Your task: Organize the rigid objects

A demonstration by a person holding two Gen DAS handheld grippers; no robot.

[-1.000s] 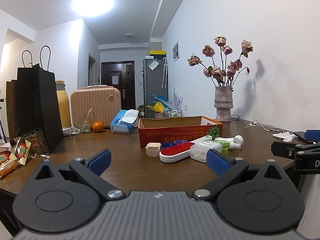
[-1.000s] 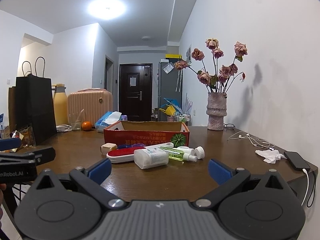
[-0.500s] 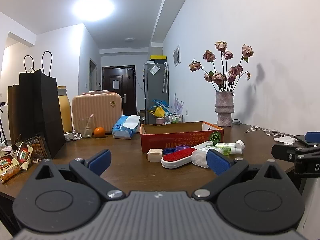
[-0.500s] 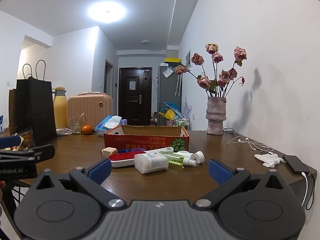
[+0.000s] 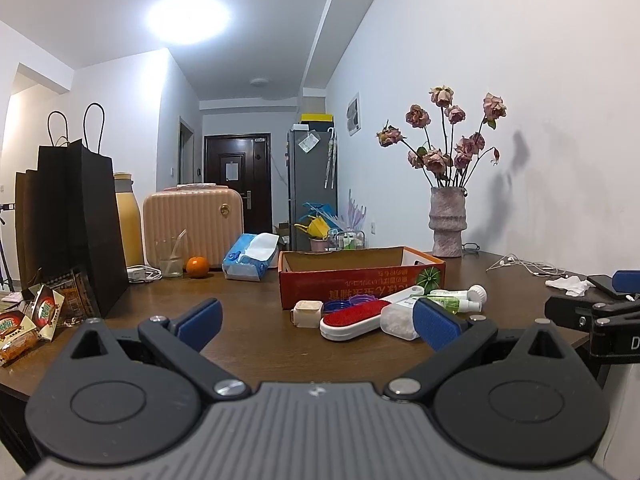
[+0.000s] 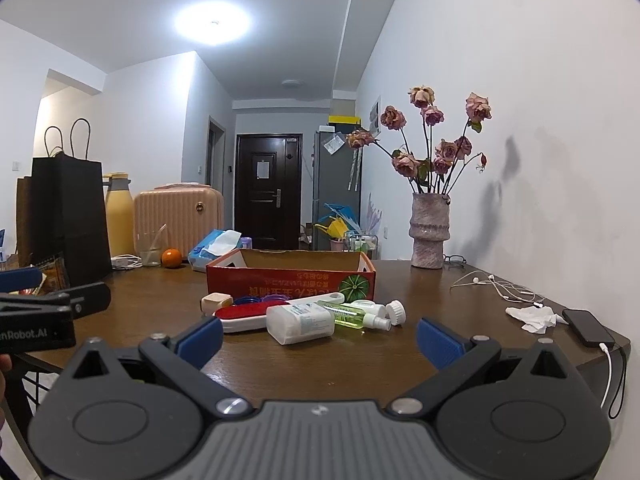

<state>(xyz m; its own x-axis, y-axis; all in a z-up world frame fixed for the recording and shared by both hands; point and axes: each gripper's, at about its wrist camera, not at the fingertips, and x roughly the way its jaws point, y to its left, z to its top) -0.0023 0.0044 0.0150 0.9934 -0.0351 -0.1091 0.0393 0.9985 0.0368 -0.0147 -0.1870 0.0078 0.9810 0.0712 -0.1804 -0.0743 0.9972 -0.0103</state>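
Both cameras sit lower than a second ago, so your approach has barely begun. Your left tongs [image 5: 316,320] and right tongs [image 6: 319,338] gape wide, empty, short of the clutter. Red lint brush [image 5: 354,318], white bottle [image 6: 300,323] and green spray bottle [image 6: 354,315] lie on the bench [image 6: 320,360] before the red cardboard box [image 6: 291,280]. Only your right view shows the phone [image 6: 588,327] clearly.

Ahead of the tongs, a red-topped brush [image 6: 244,317], white jar [image 6: 300,323] and green bottle [image 6: 356,316] are laid flat before an open red box [image 6: 292,280].
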